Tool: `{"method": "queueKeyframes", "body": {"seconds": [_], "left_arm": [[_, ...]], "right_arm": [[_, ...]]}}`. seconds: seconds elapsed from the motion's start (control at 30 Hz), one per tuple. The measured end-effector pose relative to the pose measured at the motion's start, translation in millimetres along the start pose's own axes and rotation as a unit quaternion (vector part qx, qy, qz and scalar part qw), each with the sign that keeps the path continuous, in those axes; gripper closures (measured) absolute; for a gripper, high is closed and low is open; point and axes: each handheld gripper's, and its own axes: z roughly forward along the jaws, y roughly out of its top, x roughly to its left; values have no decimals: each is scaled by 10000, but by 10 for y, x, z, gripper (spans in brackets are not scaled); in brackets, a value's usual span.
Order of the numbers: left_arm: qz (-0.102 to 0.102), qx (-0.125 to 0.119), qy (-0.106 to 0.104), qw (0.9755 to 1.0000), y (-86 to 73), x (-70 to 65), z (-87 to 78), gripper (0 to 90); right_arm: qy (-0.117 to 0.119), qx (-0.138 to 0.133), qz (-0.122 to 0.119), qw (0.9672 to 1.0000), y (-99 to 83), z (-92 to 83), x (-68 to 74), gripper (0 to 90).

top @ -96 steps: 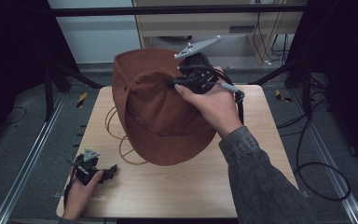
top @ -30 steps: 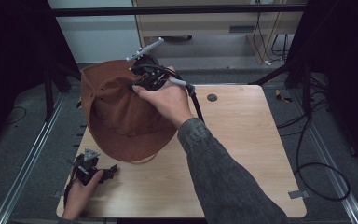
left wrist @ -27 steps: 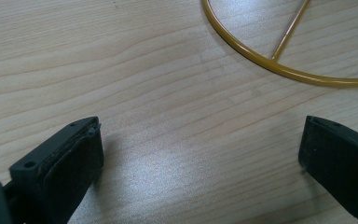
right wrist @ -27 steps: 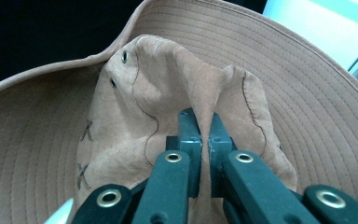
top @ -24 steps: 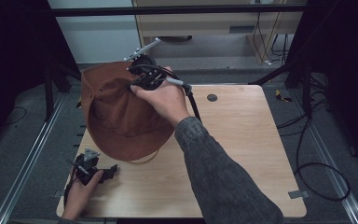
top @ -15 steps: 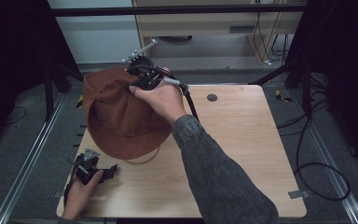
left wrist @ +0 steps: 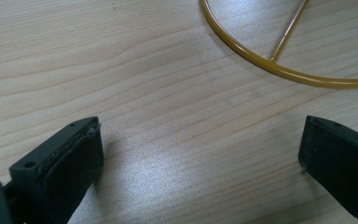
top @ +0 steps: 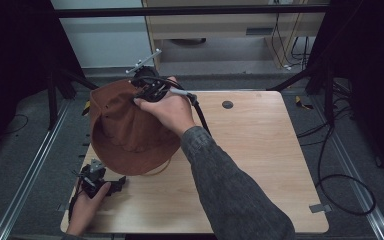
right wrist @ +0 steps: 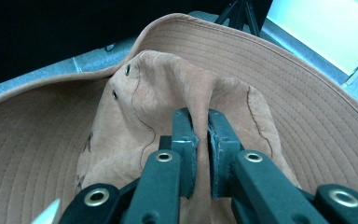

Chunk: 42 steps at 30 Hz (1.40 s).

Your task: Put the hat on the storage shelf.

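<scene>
Brown soft cloth wide-brimmed hat (top: pixel 130 132), table's 9 o'clock: light, floppy; right gripper (right wrist: pixel 200 140) pinches crown fold. Left gripper (left wrist: pixel 200 154) spread, holding nothing.

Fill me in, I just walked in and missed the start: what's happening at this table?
A person works with two handheld grippers. The right gripper has a fold of the brown hat's crown pinched between its jaws, which have just been easing open, and holds it over the table's far left corner. The left gripper rests open near the front edge, beside a yellow wire ring.
</scene>
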Motion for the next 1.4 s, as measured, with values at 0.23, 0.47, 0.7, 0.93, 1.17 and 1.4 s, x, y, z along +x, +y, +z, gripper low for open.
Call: {"method": "queueKeyframes", "body": {"seconds": [0.23,0.47,0.7,0.93,1.17,1.4], "left_arm": [[6,-4,-6,10000,-1,0,0,0],[2,-8,-5,10000,-1,-1,1,0],[5,-6,-5,10000,-1,-1,0,0],[7,-5,-6,10000,-1,0,0,0],[9,-2,-8,10000,-1,0,0,0],[19,0,-1,10000,-3,-2,-3,0]], "right_arm": [[40,-16,39,10000,-13,-18,17,752],[28,3,55,10000,-18,-51,26,672],[34,52,80,9999,-72,-36,27,638],[33,56,67,10000,-83,-79,54,557],[-17,18,22,10000,-96,-165,85,422],[-202,-163,95,9996,-194,-413,64,257]]}}
